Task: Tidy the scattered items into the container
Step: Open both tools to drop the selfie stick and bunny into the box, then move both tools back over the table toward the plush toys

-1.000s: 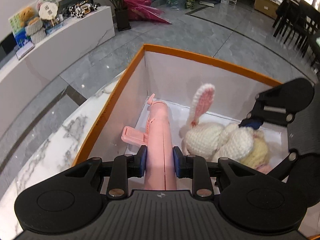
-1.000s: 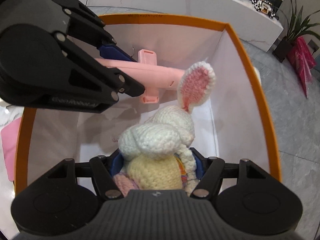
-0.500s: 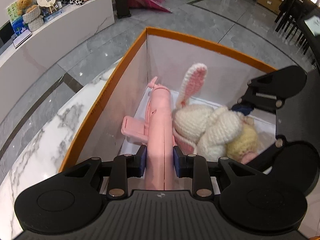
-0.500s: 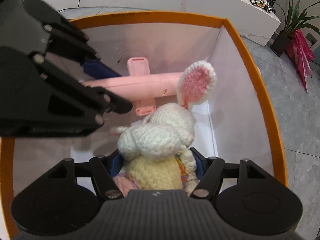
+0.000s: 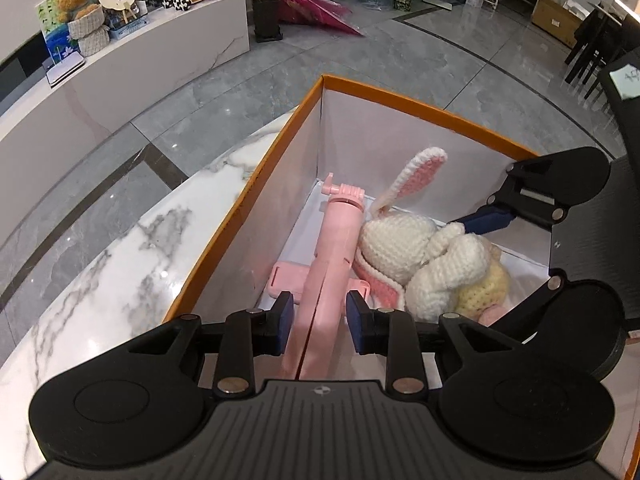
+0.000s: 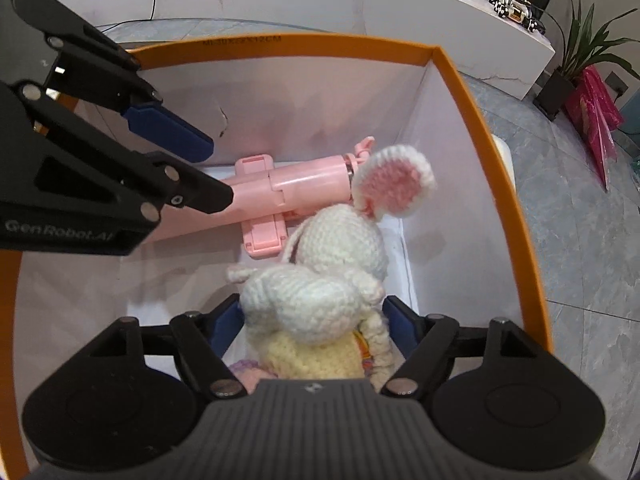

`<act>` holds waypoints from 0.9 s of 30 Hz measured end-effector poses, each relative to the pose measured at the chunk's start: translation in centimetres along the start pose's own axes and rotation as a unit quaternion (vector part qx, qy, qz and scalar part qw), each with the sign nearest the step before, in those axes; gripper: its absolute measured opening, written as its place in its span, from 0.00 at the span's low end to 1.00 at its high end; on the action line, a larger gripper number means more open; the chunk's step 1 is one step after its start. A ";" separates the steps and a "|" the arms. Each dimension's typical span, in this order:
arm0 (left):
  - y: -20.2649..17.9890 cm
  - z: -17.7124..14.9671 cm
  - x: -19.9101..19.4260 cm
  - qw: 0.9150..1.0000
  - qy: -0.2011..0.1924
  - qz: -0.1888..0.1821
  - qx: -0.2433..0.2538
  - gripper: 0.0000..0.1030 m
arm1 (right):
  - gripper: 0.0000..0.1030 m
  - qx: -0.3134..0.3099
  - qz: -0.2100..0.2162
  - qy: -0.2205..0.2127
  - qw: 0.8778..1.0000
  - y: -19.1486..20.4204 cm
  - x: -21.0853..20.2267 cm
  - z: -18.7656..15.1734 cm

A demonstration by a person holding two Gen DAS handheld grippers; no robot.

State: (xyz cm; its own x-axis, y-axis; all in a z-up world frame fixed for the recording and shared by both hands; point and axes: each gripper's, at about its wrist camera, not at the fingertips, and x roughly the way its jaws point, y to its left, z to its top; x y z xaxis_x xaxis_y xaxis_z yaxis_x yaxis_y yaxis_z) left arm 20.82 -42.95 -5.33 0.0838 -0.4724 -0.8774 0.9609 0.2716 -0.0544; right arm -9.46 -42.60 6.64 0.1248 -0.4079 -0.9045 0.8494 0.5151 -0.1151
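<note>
Selfie stick [image 5: 334,248], pink, lies along the box [image 5: 240,216] floor; left gripper [image 5: 318,322] jaws sit nearly closed, gripping it. Crochet rabbit [image 6: 320,276] rests beside it, between right gripper [image 6: 316,330] pads as those jaws open.

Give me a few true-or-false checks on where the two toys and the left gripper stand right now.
1. The pink selfie stick reaches down into the orange-rimmed box. True.
2. The left gripper is empty. False: it is shut on the pink selfie stick.
3. The crochet bunny lies outside the box. False: it is inside, right beside the stick.
4. The bunny's ear stands up, pink on its inner face. True.
</note>
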 end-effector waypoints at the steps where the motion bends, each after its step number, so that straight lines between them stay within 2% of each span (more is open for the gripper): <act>1: 0.0 0.0 -0.1 1.000 -0.001 0.000 0.000 0.33 | 0.78 -0.001 0.000 -0.001 1.000 0.1 -0.1 0.2; 7: -0.5 -0.1 -1.9 1.000 -0.019 -0.016 -0.005 0.33 | 0.83 0.001 -0.003 -0.015 1.000 0.4 -1.9 0.5; 15: 0.1 -0.6 -6.2 0.998 -0.055 -0.012 -0.012 0.33 | 0.83 0.007 -0.013 -0.045 0.999 -0.2 -5.4 1.3; 22: 1.7 -2.3 -11.1 0.994 -0.099 -0.010 -0.038 0.46 | 0.83 0.009 -0.021 -0.078 0.997 -0.6 -8.5 2.2; 27: 3.5 -4.3 -14.3 0.990 -0.126 -0.011 -0.058 0.46 | 0.83 0.004 -0.022 -0.097 0.995 0.6 -10.8 2.5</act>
State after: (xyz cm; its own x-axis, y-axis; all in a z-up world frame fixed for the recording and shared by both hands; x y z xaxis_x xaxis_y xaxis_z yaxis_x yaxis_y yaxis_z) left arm 21.86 -31.68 5.00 0.1402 -0.6699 -0.7291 0.9273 0.3469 -0.1404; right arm -9.02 -39.80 17.38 0.1839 -0.5677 -0.8024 0.8598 0.4886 -0.1487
